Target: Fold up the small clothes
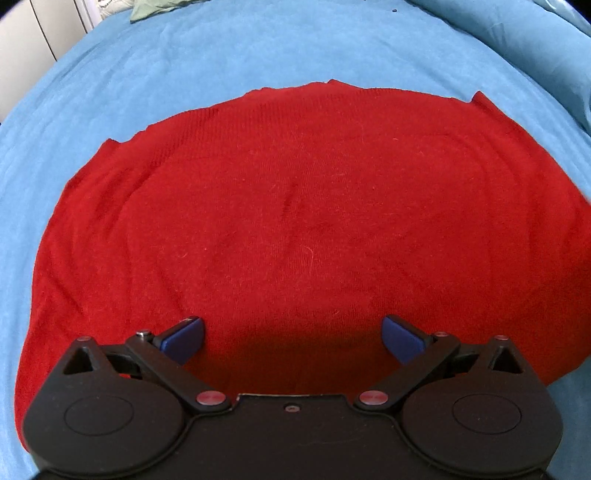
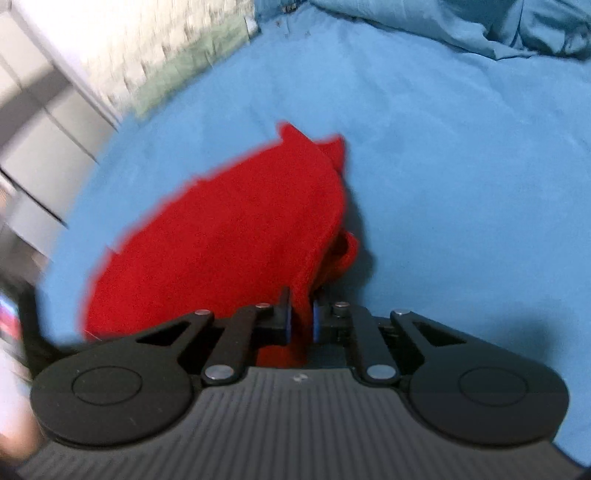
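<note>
A red knit garment (image 1: 295, 221) lies spread flat on a blue bed sheet (image 1: 184, 74). My left gripper (image 1: 293, 338) is open and empty, hovering just above the garment's near part with its blue pads wide apart. In the right wrist view my right gripper (image 2: 302, 319) is shut on the near right edge of the red garment (image 2: 229, 236) and lifts it off the sheet, so the cloth hangs bunched and folded at that side. The right view is motion-blurred.
The blue sheet (image 2: 461, 184) covers the bed all round. A rumpled blue duvet (image 2: 480, 26) lies at the far right. A green pillow (image 1: 155, 7) and a white wall (image 2: 110, 48) are at the far left, beyond the bed's edge.
</note>
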Motion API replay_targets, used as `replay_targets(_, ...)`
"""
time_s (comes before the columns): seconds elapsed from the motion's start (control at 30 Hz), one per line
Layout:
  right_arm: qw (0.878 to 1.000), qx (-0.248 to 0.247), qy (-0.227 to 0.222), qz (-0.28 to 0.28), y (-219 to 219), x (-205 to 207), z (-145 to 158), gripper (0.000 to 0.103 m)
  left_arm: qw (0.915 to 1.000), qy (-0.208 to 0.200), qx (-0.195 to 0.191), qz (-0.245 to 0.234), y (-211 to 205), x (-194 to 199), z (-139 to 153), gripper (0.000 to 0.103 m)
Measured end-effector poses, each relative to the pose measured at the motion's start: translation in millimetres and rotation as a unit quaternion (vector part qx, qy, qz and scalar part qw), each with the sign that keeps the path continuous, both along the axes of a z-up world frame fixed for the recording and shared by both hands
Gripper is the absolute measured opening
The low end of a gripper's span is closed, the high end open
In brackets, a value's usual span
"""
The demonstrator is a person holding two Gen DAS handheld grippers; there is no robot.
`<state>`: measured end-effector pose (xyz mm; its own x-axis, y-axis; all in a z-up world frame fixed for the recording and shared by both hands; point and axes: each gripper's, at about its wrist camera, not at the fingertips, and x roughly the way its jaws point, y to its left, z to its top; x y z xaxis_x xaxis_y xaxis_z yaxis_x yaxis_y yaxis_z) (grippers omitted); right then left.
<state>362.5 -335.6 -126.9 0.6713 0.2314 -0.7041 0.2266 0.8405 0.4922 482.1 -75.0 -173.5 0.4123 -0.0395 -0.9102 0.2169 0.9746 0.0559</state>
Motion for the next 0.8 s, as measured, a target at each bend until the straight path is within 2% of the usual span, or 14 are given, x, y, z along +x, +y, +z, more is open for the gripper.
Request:
replay_targets(0.07, 0.999, 0.04, -0.03, 0.01, 6.4, 8.0, 24.4, 0.025, 0.9999, 0.003, -0.012, -0.002, 7.1, 2.2, 7.0, 0.102)
replay_targets(0.1, 0.997, 0.049, -0.046, 0.023, 13.7, 14.1, 37.4, 0.025, 0.9999, -0.002, -0.014, -0.003, 14.0, 3.1, 13.4, 0.097)
replay_targets(0.17, 0.993, 0.055, -0.079, 0.061, 36.1, 29.1, 64.4, 0.025, 0.9996, -0.024, -0.015, -0.006, 31.7, -0.8, 27.5, 0.097)
replay_targets(0.27, 0.979, 0.074, -0.118, 0.146, 87.6, 57.3, 96.7, 0.025, 0.9988, -0.043, -0.024, 0.0, 80.3, -12.2, 48.6, 0.097)
replay_targets(0.33, 0.962, 0.09, -0.13, 0.222, 134.7, 73.8, 105.8, 0.025, 0.9985, -0.05, -0.023, 0.004, 114.3, -23.9, 55.5, 0.097)
replay_targets(0.43, 0.928, 0.094, -0.094, 0.347, 210.5, 94.2, 90.6, 0.025, 0.9985, -0.053, -0.016, 0.004, 162.8, -45.8, 52.1, 0.097)
replay_targets(0.5, 0.91, 0.066, -0.042, 0.408, 268.8, 102.8, 55.7, 0.025, 0.9986, -0.05, -0.015, 0.005, 188.7, -61.1, 41.6, 0.097)
replay_targets(0.57, 0.896, 0.026, 0.005, 0.443, 311.0, 106.1, 17.8, 0.025, 0.9991, -0.038, -0.017, 0.008, 204.7, -73.0, 27.9, 0.097)
replay_targets(0.67, 0.894, 0.003, 0.059, 0.444, 341.9, 106.0, -23.7, 0.025, 0.9993, -0.028, -0.02, 0.014, 216.0, -85.1, 13.9, 0.097)
replay_targets(0.7, 0.896, -0.007, 0.062, 0.441, 345.0, 105.6, -26.8, 0.028, 0.9991, -0.027, -0.026, 0.017, 218.7, -88.0, 11.9, 0.097)
replay_targets(0.77, 0.9, -0.005, 0.061, 0.431, 345.2, 105.4, -24.4, 0.044, 0.9985, -0.028, -0.041, 0.022, 222.2, -91.3, 12.2, 0.097)
replay_targets(0.8, 0.901, 0.008, 0.062, 0.43, 343.2, 105.2, -20.3, 0.068, 0.9982, -0.031, -0.046, 0.023, 221.8, -91.4, 15.0, 0.097)
